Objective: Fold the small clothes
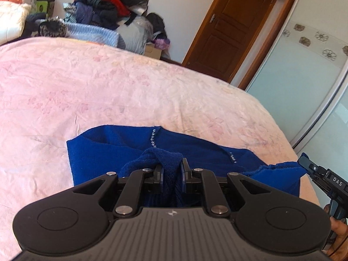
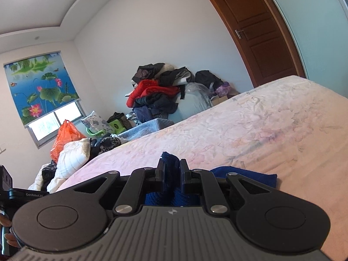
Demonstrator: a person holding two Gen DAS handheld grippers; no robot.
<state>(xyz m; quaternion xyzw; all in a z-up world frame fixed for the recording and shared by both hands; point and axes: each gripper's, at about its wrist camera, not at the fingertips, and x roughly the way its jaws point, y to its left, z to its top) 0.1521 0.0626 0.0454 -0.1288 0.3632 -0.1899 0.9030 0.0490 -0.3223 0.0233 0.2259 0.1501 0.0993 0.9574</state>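
left gripper (image 1: 171, 167): fingers pinched on blue garment (image 1: 113, 150) | right gripper (image 2: 173, 169): fingers pinched on same garment

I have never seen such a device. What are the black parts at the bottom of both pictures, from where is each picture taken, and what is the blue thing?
Each black part is a hand-held gripper with two fingers; a person carries one in each hand. A camera sits on each gripper and looks forward along its fingers, so one picture comes from the left gripper and the other from the right gripper. The blue thing is a small blue garment lying on a bed with a pink bedspread. Both grippers are closed on folds of this garment, near its edge closest to the cameras. The right gripper also shows at the right edge of the left picture. Behind the bed, a pile of clothes lies against the wall, near a brown door.
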